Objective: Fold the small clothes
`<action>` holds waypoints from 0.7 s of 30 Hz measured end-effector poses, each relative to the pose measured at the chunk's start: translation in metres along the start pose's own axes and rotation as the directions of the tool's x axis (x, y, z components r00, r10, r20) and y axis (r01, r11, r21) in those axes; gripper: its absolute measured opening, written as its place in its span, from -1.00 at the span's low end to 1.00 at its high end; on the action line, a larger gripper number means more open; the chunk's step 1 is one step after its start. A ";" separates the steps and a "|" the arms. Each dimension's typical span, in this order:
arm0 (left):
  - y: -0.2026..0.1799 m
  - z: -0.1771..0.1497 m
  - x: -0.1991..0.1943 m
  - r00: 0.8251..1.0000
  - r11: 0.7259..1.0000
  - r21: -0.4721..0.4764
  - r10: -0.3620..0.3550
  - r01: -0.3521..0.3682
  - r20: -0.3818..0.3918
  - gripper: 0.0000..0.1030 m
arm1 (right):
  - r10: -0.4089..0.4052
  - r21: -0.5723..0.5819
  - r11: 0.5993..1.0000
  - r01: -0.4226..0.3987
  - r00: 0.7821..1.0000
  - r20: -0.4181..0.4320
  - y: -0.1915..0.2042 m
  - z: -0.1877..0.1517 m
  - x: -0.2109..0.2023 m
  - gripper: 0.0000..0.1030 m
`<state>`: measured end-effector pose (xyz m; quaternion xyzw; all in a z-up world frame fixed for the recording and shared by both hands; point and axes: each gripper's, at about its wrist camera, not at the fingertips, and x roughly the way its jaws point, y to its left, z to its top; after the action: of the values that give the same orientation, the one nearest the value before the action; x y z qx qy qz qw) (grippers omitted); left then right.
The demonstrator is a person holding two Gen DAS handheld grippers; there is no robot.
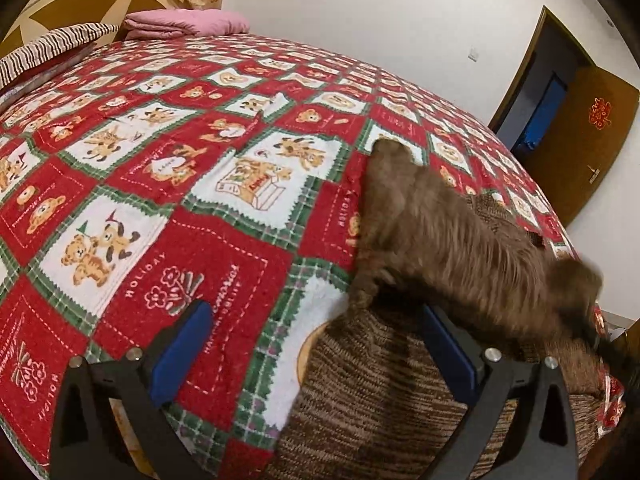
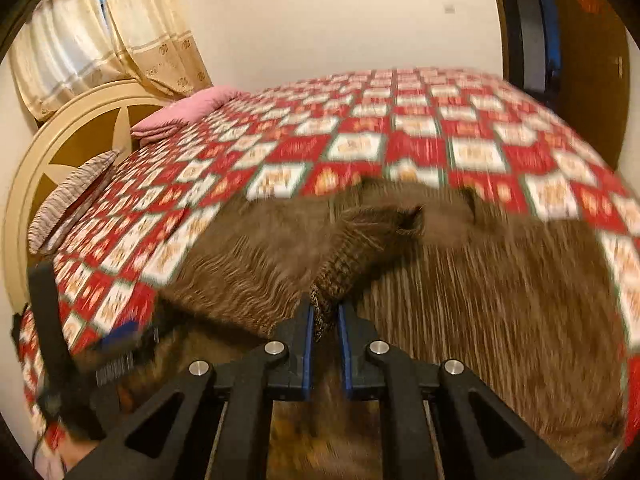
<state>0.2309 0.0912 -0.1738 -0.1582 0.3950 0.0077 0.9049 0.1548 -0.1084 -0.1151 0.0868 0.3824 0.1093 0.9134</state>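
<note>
On the red patchwork bedspread point(image 1: 224, 240), right tool point(image 2: 325, 312) tight on brown knit garment point(image 2: 480, 300), left tool point(image 1: 316, 344) wide, empty, pink pillow point(image 1: 188, 22) beyond.

In the left wrist view the red patchwork bedspread point(image 1: 180, 184) lies bare from 9 to 12 o'clock. The brown knit garment point(image 1: 460, 240) blocks 3 to 5 o'clock. Folded pink bedding point(image 1: 184, 24) and a striped pillow point(image 1: 48, 48) crowd 11 o'clock.

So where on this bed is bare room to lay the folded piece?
Free: the wide stretch of quilt between the brown garment and the pillows, and the far side toward the door. Crowded: the near edge, under the garment, the left gripper and the right gripper.
</note>
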 end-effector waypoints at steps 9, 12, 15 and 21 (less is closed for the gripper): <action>0.001 0.000 0.000 1.000 1.000 0.000 0.000 0.000 0.002 1.00 | 0.073 0.138 0.989 -0.061 0.994 -0.086 -0.032 -0.033 -0.025 -0.12; 0.001 0.000 0.000 1.000 1.000 0.001 0.001 -0.001 0.002 1.00 | 0.079 0.150 0.986 -0.076 0.997 -0.014 -0.039 -0.009 -0.034 0.18; 0.001 0.000 -0.001 1.000 1.000 0.002 0.003 -0.003 0.001 1.00 | 0.046 0.174 0.984 -0.050 0.999 0.025 -0.048 0.019 -0.014 0.42; 0.001 0.000 -0.001 1.000 1.000 0.001 0.001 -0.001 0.002 1.00 | -0.095 0.128 0.986 0.108 0.990 -0.104 -0.048 0.039 0.060 -0.31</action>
<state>0.2304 0.0919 -0.1732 -0.1574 0.3944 0.0081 0.9053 0.2305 -0.1414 -0.1404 0.1227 0.4371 0.0408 0.8900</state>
